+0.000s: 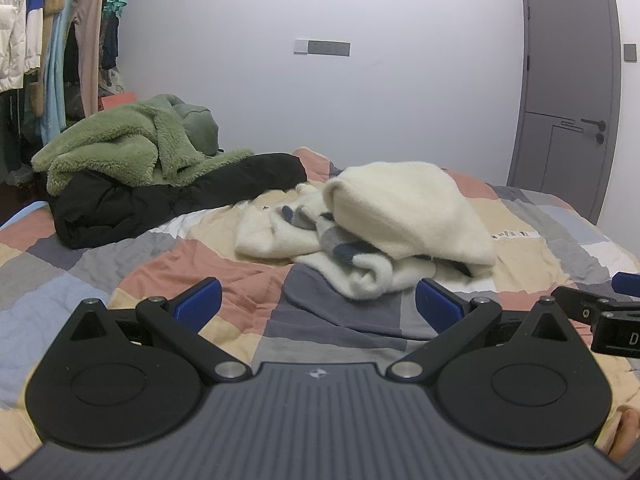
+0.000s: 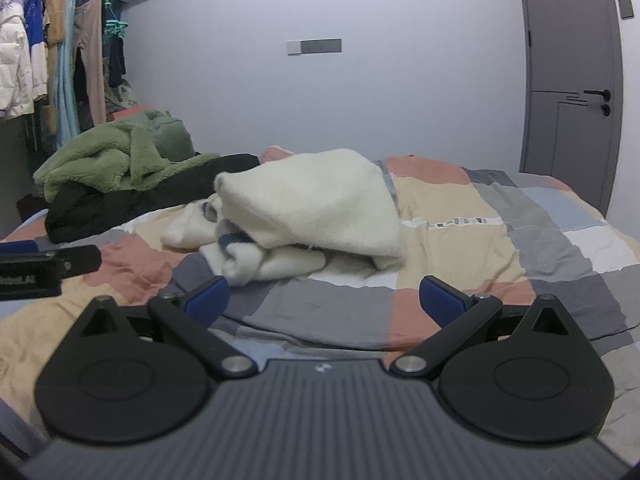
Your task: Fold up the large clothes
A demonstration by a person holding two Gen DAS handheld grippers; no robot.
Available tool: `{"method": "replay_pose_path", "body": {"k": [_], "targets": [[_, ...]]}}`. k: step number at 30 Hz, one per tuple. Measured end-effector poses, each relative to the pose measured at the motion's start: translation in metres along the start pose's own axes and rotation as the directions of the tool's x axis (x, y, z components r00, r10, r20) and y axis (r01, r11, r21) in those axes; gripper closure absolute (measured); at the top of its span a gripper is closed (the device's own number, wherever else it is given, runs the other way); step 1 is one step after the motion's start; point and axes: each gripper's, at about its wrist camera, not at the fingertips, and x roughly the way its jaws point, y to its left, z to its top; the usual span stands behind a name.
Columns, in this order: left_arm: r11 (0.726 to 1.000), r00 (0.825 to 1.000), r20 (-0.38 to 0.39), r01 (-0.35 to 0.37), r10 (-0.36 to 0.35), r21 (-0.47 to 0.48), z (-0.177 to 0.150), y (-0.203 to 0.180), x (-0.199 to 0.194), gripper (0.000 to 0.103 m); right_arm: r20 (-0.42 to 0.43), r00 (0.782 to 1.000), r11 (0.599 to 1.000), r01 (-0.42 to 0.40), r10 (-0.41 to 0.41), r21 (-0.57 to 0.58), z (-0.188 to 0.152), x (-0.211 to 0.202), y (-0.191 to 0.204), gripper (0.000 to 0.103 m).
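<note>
A cream fluffy garment [image 1: 400,216] with grey and blue patches lies crumpled on the patchwork bedspread [image 1: 200,272], just ahead of both grippers; it also shows in the right wrist view [image 2: 312,208]. My left gripper [image 1: 318,304] is open and empty, low over the bedspread, short of the garment's near edge. My right gripper [image 2: 324,300] is open and empty, also just short of the garment. The right gripper's tip shows at the right edge of the left wrist view [image 1: 600,308]; the left gripper's tip shows at the left edge of the right wrist view [image 2: 48,264].
A green fleece garment [image 1: 120,148] lies on a black jacket [image 1: 168,196] at the bed's far left. A rack of hanging clothes [image 1: 48,40] stands at the left. A grey door [image 1: 568,92] is at the right, a white wall behind the bed.
</note>
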Motion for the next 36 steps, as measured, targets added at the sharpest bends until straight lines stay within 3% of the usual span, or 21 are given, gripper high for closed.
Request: {"method": "replay_pose_path", "body": {"k": [36], "targets": [[1.000, 1.000, -0.006, 0.017, -0.017, -0.014, -0.004, 0.004, 0.006, 0.000, -0.057, 0.997, 0.999, 0.042, -0.044, -0.035, 0.000, 0.008, 0.010, 0.000]]}}
